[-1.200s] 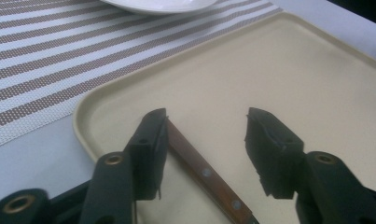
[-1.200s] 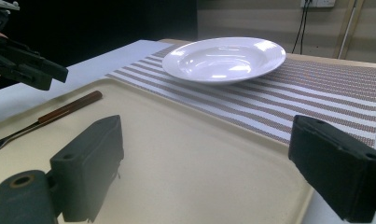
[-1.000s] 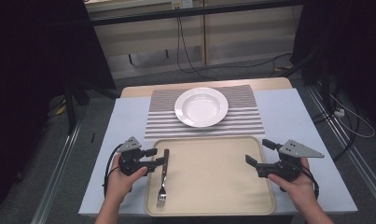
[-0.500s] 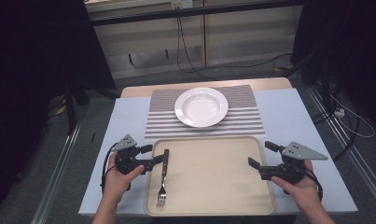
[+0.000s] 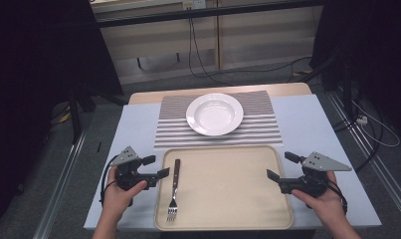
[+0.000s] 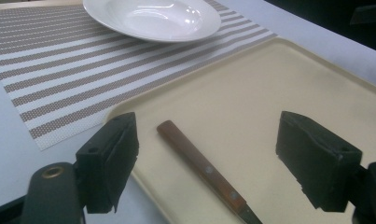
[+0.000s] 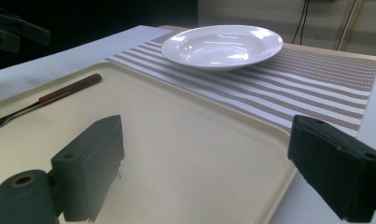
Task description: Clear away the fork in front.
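Cream plastic makes up the tray (image 5: 228,191) at the near middle of the pale blue surface (image 5: 307,119) in the high view. On its 9 o'clock side lies a fork (image 5: 174,191) with a brown wooden handle, tines toward 6 o'clock. At 12 o'clock from the tray a striped placemat (image 5: 218,134) carries a white plate (image 5: 214,114). The left claw (image 5: 155,166) sits just off the tray's 9 o'clock edge, held in the person's left hand (image 5: 119,191), jaws apart and gripping nothing, close beside the fork handle. The right claw (image 5: 282,166) hovers at the tray's 3 o'clock edge in the right hand (image 5: 321,199), jaws likewise spread and empty.

From the left gripper view, the left claw (image 6: 213,158) stands wide apart, one jaw over the tray rim, the other over the tray floor (image 6: 251,102). The fork handle (image 6: 202,170) lies between them on the tray, touching neither. The placemat (image 6: 59,60) and plate (image 6: 153,18) sit toward 12 o'clock.

From the right gripper view, the right claw (image 7: 213,172) is spread, one jaw over the tray (image 7: 176,140), the other past its rim. The fork (image 7: 50,100) lies at 10 o'clock, well apart. The plate (image 7: 223,45) rests on the placemat (image 7: 316,88) at 12 o'clock.
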Demonstrator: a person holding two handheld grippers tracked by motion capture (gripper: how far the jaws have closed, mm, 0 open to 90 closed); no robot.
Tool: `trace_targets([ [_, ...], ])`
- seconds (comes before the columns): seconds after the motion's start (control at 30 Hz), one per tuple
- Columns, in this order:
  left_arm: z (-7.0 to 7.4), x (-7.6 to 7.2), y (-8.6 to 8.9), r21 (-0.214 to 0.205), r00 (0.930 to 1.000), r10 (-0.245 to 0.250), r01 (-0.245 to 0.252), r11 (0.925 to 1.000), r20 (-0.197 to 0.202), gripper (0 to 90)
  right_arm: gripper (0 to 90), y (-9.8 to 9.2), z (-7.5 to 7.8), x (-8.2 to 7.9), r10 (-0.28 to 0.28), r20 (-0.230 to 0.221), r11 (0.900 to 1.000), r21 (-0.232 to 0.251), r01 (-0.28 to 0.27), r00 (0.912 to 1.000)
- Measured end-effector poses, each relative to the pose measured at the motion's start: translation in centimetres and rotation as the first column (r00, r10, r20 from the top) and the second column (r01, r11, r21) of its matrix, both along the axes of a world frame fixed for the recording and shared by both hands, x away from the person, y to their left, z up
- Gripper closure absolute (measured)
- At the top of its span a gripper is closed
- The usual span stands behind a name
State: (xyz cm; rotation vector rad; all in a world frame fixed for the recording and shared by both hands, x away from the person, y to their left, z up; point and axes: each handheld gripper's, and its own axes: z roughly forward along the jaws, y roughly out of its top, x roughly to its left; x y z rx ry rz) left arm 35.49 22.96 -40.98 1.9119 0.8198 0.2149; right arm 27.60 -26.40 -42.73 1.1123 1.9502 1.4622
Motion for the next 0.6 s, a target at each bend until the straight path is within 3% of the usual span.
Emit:
trace_targets([
  [0.6,-0.3,-0.7,2.0,0.008,0.9996,0.026,-0.026,0.9996,-0.010,16.1,10.4,-1.5,-0.3,-0.9,-0.010,-0.013,0.9997,-0.020,0.010,0.9999],
])
